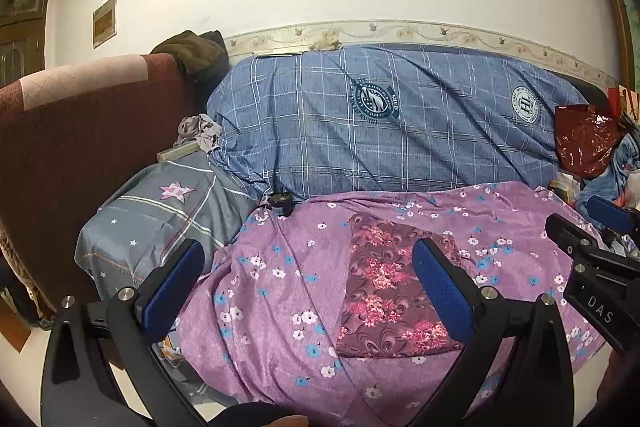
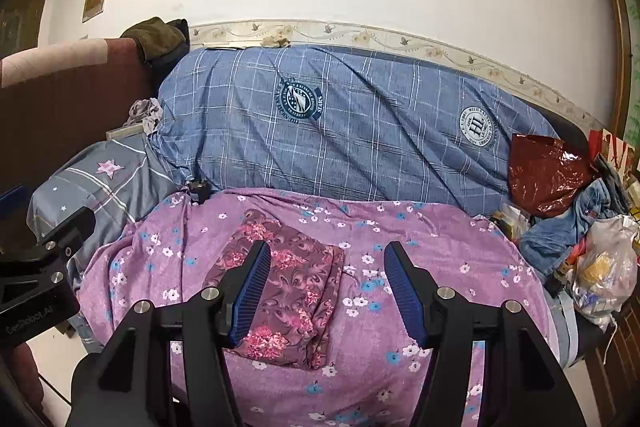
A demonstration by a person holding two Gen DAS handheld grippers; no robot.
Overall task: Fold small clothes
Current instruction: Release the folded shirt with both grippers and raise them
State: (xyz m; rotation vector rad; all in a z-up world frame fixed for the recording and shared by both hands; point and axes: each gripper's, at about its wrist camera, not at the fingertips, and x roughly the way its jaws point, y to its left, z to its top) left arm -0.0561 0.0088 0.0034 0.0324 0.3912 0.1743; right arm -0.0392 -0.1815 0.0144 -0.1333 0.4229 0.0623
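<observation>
Folded maroon floral garment (image 2: 286, 291) lying flat on the purple flowered sheet (image 2: 420, 227), toward its left half, well short of the sheet's far edge under the blue checked quilt (image 2: 360, 131)

Right gripper (image 2: 327, 293) hovering above the sheet, jaws wide apart, nothing between them; left pad (image 2: 250, 297) overlapping the garment's near left part in view, right pad over bare sheet beside the garment's right edge

Left gripper (image 1: 308, 291) likewise spread wide and empty, garment seen between its pads, nearer the right one (image 1: 442, 293); left pad over the sheet's left edge near the grey star pillow (image 1: 160, 211)

Dark red plastic bag (image 2: 544, 175) at the quilt's right end
</observation>
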